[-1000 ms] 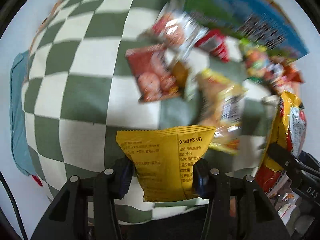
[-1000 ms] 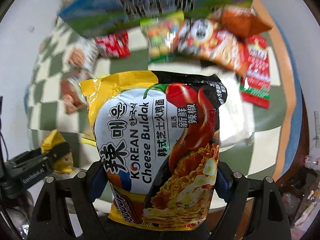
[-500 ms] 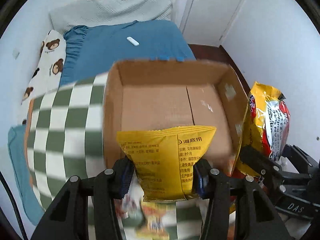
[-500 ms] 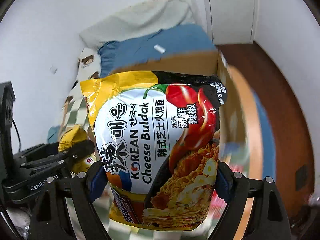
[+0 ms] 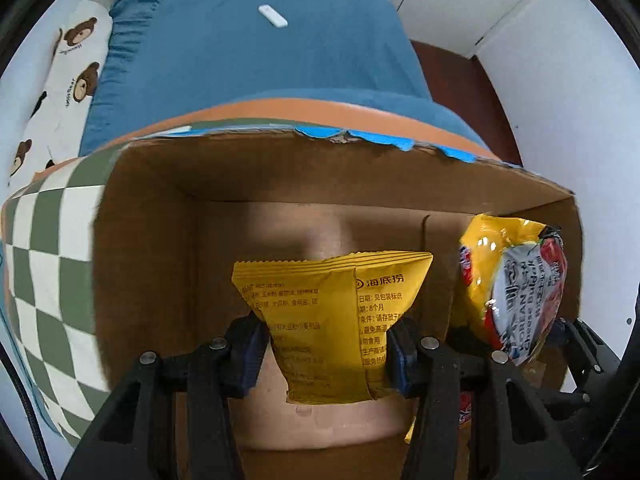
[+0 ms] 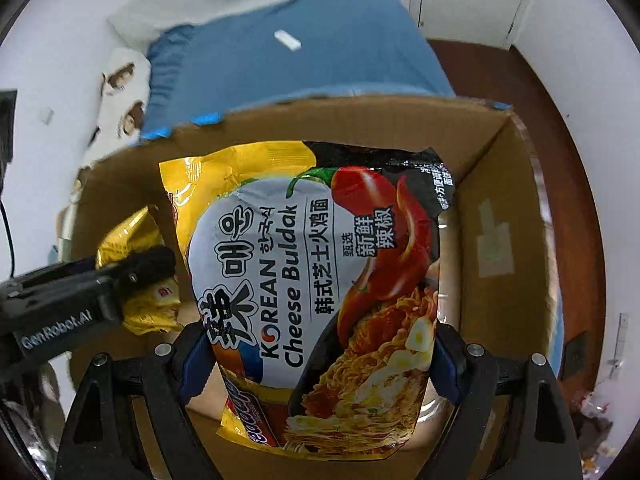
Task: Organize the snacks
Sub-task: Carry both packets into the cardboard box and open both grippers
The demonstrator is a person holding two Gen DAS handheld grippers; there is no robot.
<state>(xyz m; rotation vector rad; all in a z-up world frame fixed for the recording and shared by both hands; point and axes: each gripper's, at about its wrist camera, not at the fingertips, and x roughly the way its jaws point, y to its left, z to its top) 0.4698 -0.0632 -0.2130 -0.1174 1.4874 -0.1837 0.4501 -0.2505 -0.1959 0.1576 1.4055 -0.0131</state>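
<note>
We see both grippers pointing steeply down over an open brown cardboard box (image 5: 152, 264), which sits on a green-and-white checkered cloth (image 5: 44, 256).

The left gripper (image 5: 326, 350) pinches a small yellow foil snack packet with printed black text (image 5: 320, 320) at its lower half, the 2 blue pads pressing its sides; the packet hangs above the bare box floor, near the middle.

At 3 o'clock in the left wrist view, the right gripper (image 6: 320, 364) clamps a large yellow, white and black instant noodle bag labelled "Korean Cheese Buldak" (image 6: 312, 280) between widely set pads, also over the box interior, toward its right wall. In the right wrist view the yellow packet shows at 9 o'clock.

Beyond the box, at 12 o'clock, lies a blue bedsheet (image 5: 256, 56) with a small white rectangular object (image 5: 273, 21) on it.
</note>
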